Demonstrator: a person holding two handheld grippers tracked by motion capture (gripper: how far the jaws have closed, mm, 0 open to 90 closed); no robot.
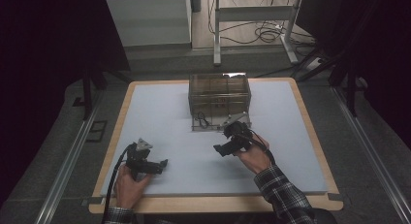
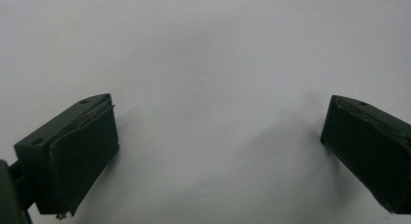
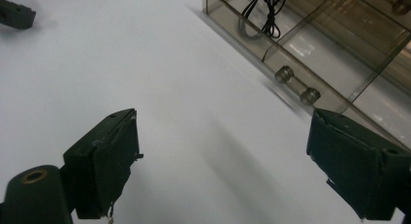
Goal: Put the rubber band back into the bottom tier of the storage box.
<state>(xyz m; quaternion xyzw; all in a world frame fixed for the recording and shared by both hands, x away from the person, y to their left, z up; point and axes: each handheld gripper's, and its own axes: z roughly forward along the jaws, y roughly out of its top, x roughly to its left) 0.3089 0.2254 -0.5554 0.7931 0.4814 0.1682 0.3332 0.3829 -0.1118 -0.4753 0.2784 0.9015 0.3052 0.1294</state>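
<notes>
Drawer [image 3: 291,64] pulled out, cable [image 3: 264,10] inside

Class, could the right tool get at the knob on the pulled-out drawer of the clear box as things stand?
Probably yes. The right tool stands open and empty, close to the knob on the drawer. Only bare table lies between them.

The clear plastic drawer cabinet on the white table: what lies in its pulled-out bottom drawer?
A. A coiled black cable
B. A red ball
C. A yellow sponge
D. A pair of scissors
A: the right gripper view shows a coiled black cable lying inside the open drawer of the clear plastic drawer cabinet.
</notes>
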